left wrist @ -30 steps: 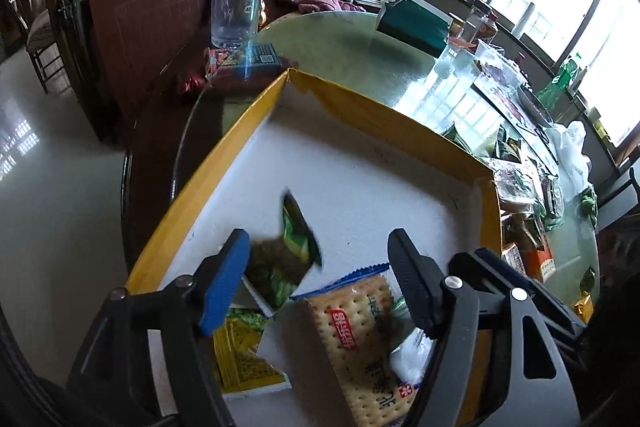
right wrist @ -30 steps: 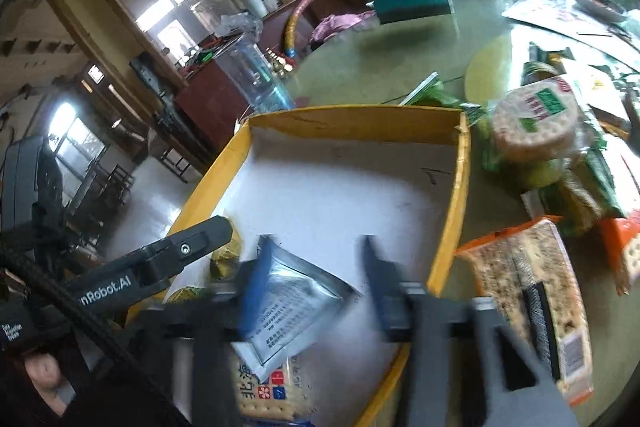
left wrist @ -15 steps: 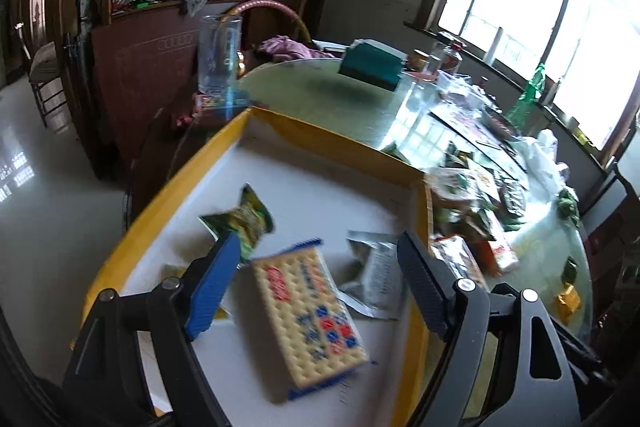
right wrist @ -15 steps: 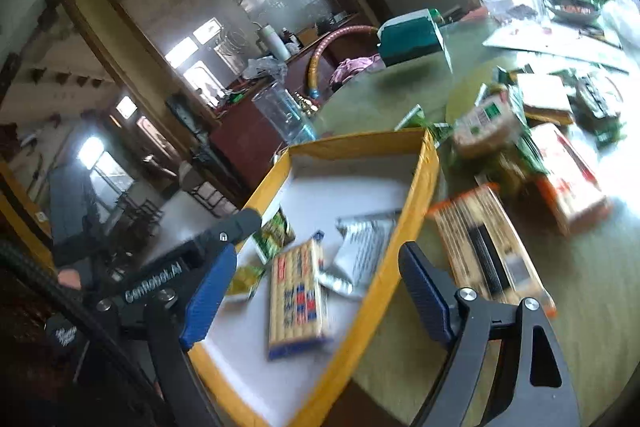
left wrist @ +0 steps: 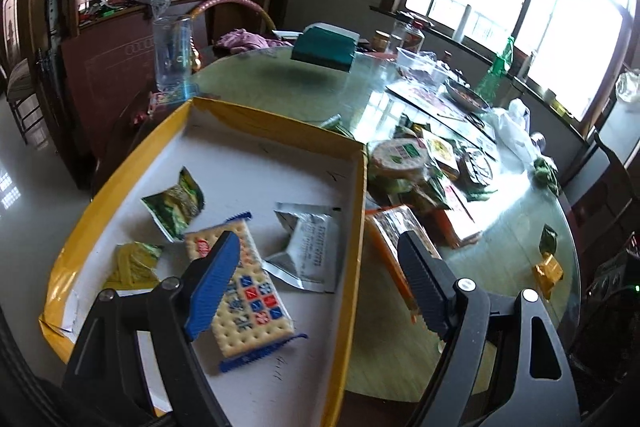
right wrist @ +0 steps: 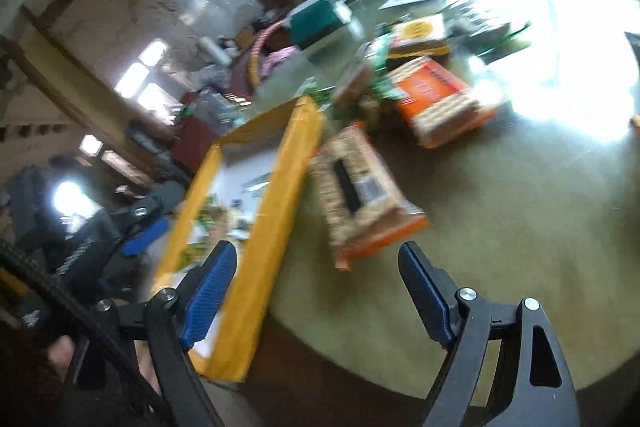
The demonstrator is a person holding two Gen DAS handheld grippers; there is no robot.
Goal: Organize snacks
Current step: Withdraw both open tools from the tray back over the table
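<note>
Yellow box [left wrist: 356, 227] sits at the round table's [left wrist: 500, 227] edge with 4 packets inside: cracker pack [left wrist: 244, 291], silver pouch [left wrist: 310, 247], 2 green ones. More snacks are piled just right of it, orange cracker pack [right wrist: 360, 199] closest. Left gripper [left wrist: 320, 283] and right gripper [right wrist: 320, 291] both gape empty. 1 second ago the silver pouch was still between the right fingers.
</note>
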